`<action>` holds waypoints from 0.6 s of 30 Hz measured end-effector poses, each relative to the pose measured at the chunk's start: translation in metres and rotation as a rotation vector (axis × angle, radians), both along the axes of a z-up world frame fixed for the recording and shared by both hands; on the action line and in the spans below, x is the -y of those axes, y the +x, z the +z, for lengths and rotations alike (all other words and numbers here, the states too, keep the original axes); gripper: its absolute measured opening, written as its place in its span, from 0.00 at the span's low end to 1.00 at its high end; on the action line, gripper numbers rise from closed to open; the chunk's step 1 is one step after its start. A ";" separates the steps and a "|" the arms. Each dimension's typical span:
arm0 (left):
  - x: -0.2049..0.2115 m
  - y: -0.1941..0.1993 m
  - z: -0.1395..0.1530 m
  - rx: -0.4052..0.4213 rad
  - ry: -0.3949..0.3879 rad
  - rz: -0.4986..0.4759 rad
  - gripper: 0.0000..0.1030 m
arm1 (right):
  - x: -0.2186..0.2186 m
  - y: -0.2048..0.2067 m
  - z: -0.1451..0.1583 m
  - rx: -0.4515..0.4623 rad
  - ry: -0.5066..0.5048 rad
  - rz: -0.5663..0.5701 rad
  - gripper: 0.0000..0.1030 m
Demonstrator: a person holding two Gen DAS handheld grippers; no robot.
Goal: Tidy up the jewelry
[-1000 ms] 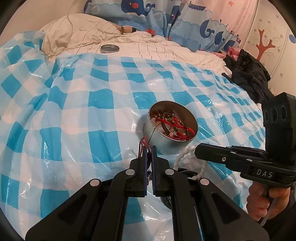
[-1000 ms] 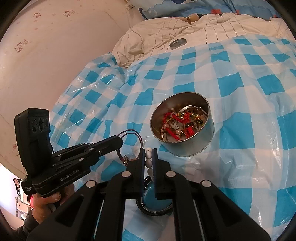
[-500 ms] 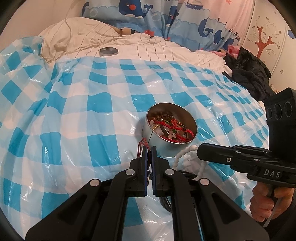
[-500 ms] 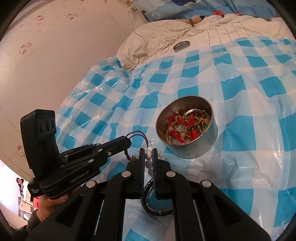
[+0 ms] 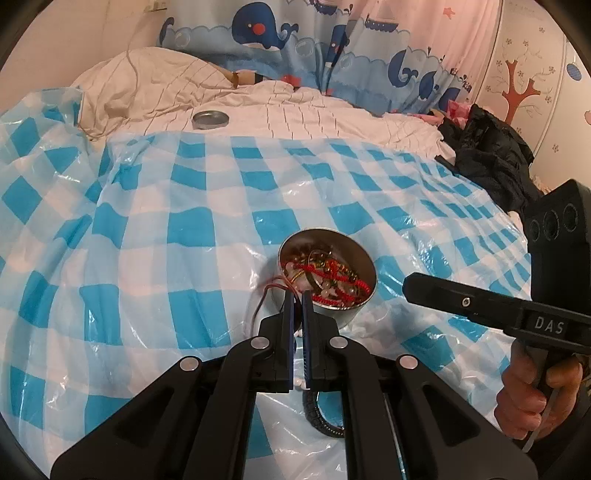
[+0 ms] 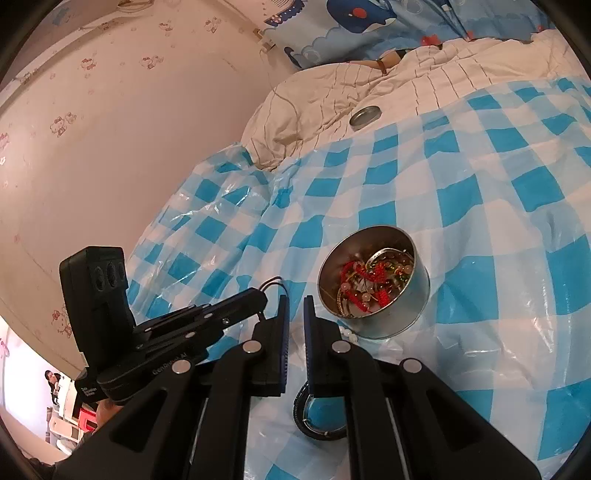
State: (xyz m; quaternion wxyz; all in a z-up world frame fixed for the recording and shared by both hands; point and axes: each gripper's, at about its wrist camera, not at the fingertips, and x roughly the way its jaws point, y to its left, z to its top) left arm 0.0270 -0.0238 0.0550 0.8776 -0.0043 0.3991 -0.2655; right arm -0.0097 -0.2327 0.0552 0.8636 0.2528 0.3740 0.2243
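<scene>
White beads (image 6: pixel 350 334) dropped; one tin (image 6: pixel 373 283).

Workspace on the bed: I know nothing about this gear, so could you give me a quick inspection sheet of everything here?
Surface: blue checked plastic sheet over cream bedding.
Job's things: open tin with jewelry inside; white beads beside it; black bangle on the sheet; tin lid on the bedding.
Clutter: black clothing.
Grippers: left gripper pinches a red cord; right gripper slightly open, empty.
Cables: thin lead across the bedding.
Surroundings: whale curtain.
</scene>
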 end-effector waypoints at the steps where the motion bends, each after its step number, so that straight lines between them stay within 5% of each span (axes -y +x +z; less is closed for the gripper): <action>1: 0.000 0.000 0.002 0.003 -0.006 0.001 0.03 | 0.001 0.000 0.001 0.001 0.002 -0.002 0.08; 6: 0.000 0.002 0.006 0.007 -0.024 0.002 0.03 | -0.002 0.002 0.000 -0.024 -0.058 0.019 0.09; 9: 0.000 0.002 0.004 0.003 -0.014 0.005 0.03 | -0.016 0.008 -0.017 -0.098 -0.180 0.043 0.40; 18: -0.019 0.002 0.001 -0.010 -0.019 0.030 0.03 | -0.044 0.027 -0.064 -0.186 -0.389 0.012 0.40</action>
